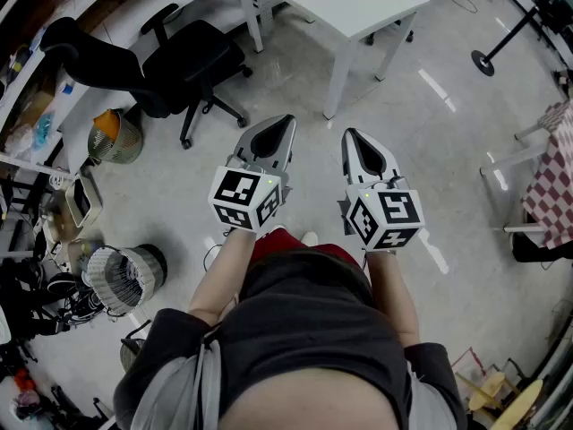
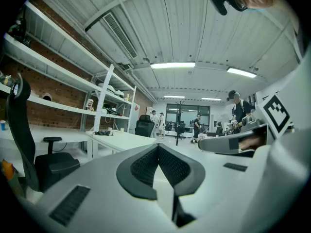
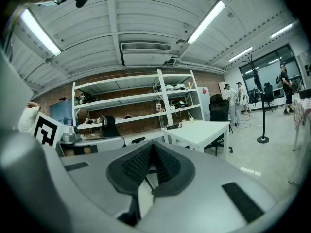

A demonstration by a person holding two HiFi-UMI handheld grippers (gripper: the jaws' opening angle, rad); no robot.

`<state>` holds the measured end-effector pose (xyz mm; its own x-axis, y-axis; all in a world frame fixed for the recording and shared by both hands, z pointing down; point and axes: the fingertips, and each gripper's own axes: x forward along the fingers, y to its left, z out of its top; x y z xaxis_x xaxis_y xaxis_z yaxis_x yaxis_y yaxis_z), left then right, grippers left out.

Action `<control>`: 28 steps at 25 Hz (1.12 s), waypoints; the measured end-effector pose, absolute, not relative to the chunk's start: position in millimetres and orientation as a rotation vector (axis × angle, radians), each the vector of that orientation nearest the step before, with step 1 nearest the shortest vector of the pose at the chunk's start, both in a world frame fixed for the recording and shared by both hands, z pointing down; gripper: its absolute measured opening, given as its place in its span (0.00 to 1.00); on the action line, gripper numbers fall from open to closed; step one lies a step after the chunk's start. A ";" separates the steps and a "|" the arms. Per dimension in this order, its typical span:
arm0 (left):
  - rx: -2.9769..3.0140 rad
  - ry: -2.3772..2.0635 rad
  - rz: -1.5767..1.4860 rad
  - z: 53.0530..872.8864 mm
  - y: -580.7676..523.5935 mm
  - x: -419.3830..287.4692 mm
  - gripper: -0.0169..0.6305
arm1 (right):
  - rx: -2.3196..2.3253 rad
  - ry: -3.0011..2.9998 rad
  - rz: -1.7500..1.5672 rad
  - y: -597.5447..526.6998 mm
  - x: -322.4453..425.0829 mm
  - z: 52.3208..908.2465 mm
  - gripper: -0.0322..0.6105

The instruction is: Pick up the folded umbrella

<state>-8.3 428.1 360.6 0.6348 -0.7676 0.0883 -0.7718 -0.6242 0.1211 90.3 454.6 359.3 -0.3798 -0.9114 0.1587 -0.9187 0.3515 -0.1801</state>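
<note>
No folded umbrella shows in any view. In the head view, my left gripper (image 1: 285, 120) and my right gripper (image 1: 349, 134) are held side by side at waist height over the grey floor, both pointing forward. Each is shut, and the pads meet with nothing between them. The left gripper view looks along its closed jaws (image 2: 158, 147) into a long room, with the right gripper (image 2: 233, 142) beside it. The right gripper view shows its closed jaws (image 3: 152, 146) and the left gripper (image 3: 92, 144) at the left.
A white table (image 1: 358, 7) stands ahead, and a black office chair (image 1: 170, 61) is at the front left by a cluttered desk. A wire fan (image 1: 125, 276) lies on the floor at left. At right are a stand base (image 1: 483, 61) and a checkered cloth (image 1: 551, 186). Several people stand far off (image 2: 197, 125).
</note>
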 end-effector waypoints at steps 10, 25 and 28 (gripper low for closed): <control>2.697 -1.284 0.068 368.8 424.1 -7.2 0.05 | 1.712 -2.556 0.400 449.9 88.6 367.1 0.08; 2.652 -1.320 0.093 380.9 432.3 -15.6 0.05 | 1.663 -2.573 0.467 446.7 79.1 376.8 0.08; 2.653 -1.316 0.114 382.1 436.1 -14.0 0.05 | 1.653 -2.578 0.458 447.3 75.4 374.3 0.08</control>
